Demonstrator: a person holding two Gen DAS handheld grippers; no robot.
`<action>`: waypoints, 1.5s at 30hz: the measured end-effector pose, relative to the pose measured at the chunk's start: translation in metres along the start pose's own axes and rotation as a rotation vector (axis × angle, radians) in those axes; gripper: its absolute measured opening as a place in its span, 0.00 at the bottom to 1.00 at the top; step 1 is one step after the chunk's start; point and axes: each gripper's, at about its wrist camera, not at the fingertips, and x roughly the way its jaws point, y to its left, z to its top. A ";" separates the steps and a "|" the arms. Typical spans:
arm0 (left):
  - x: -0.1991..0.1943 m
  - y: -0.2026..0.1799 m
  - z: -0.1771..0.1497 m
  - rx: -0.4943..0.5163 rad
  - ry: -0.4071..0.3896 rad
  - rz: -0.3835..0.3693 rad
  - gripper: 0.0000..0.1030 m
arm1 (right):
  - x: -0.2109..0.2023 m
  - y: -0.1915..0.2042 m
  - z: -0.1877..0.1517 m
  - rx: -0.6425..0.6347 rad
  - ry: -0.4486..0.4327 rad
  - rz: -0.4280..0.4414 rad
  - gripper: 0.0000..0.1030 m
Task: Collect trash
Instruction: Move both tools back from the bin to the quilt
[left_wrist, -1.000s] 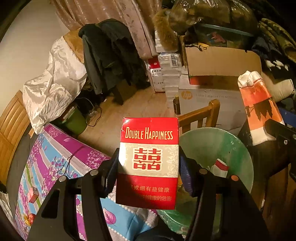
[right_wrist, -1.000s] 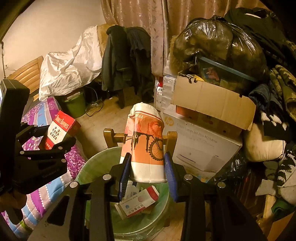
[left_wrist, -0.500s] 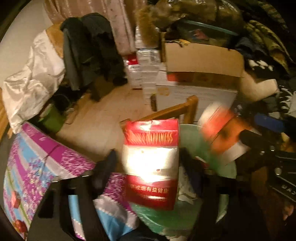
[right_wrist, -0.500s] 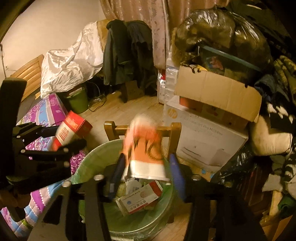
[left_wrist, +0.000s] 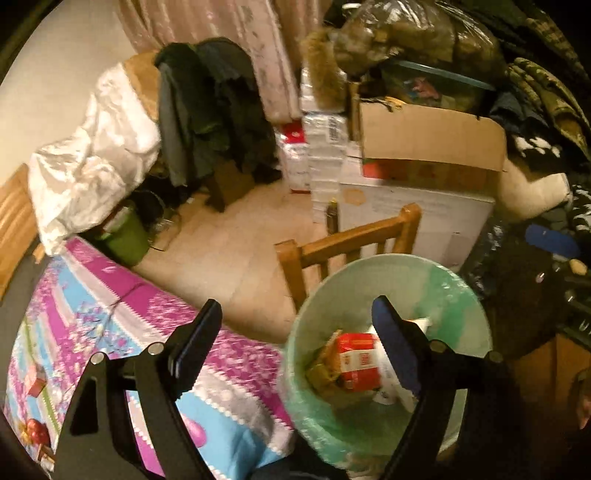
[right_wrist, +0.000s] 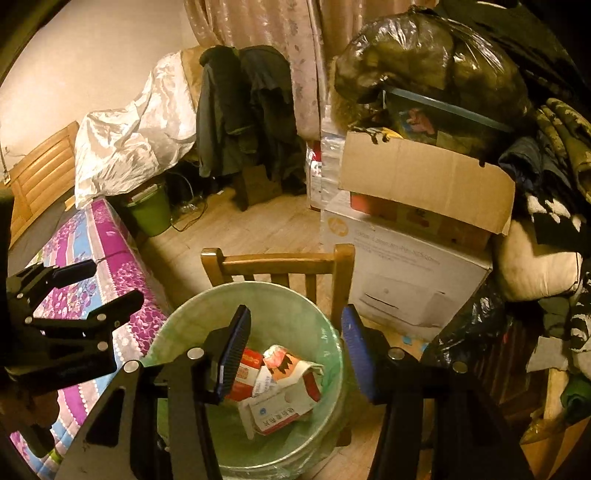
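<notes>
Both tongs hang empty over the bin. Left gripper stands wide apart, nothing between its fingers; right gripper is parted too, holding nothing. Down at six o'clock from the right one, the red pack and orange carton lie inside the bin. Chair sits just behind at twelve.
</notes>
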 end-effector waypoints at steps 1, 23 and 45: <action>-0.002 0.004 -0.002 -0.006 -0.005 0.012 0.79 | -0.002 0.003 0.000 -0.001 -0.014 0.006 0.52; -0.107 0.212 -0.173 -0.421 -0.031 0.444 0.85 | -0.035 0.232 -0.011 -0.306 -0.155 0.317 0.62; -0.186 0.347 -0.388 -0.807 0.038 0.473 0.65 | 0.024 0.516 -0.127 -0.758 0.091 0.757 0.63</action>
